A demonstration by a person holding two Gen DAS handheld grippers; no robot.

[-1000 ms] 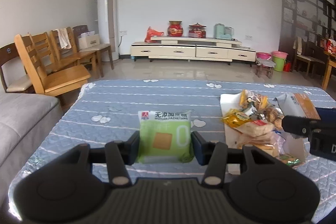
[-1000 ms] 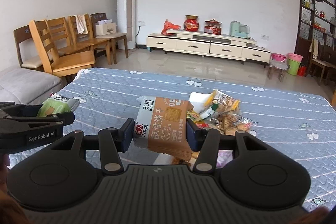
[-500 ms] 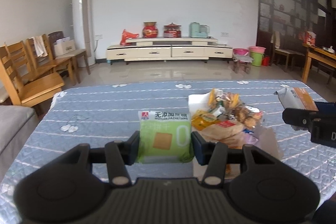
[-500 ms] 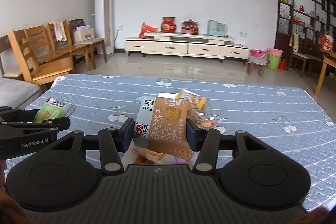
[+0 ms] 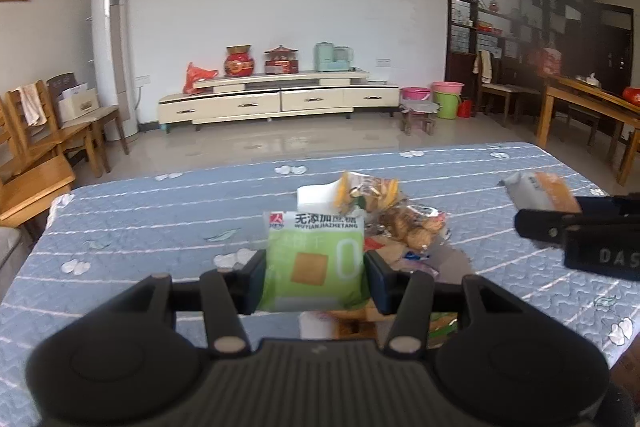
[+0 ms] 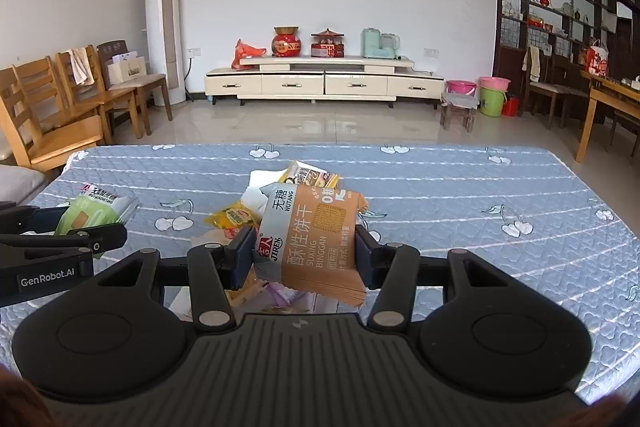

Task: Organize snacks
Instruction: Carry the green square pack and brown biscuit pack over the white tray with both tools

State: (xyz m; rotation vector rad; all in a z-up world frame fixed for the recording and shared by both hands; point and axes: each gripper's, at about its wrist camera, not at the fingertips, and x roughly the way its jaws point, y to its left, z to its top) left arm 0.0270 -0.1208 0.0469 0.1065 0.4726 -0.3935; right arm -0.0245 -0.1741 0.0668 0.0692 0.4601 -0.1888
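My left gripper (image 5: 315, 277) is shut on a green biscuit packet (image 5: 316, 261), held upright above the blue quilted table (image 5: 132, 227). An orange-brown biscuit packet (image 6: 312, 241) is clamped in my right gripper (image 6: 305, 255), tilted a little. Each gripper shows in the other's view: the right one (image 5: 576, 227) at the right edge with its packet (image 5: 540, 191), the left one (image 6: 60, 243) at the left edge with the green packet (image 6: 94, 213). A heap of mixed snack packets (image 5: 400, 215) lies on white paper behind and under both packets; the same heap (image 6: 280, 187) is partly hidden.
Wooden chairs (image 6: 60, 107) and a grey sofa edge (image 6: 16, 183) stand to the table's left. A wooden table (image 6: 608, 107) stands at the right. Far behind, a low TV cabinet (image 6: 324, 81), a tall white air conditioner (image 6: 164, 31) and plastic buckets (image 6: 492, 99) line the wall.
Both views have swung to the right: the snack heap slid leftwards until it sits behind the held packets. Both grips are unchanged.
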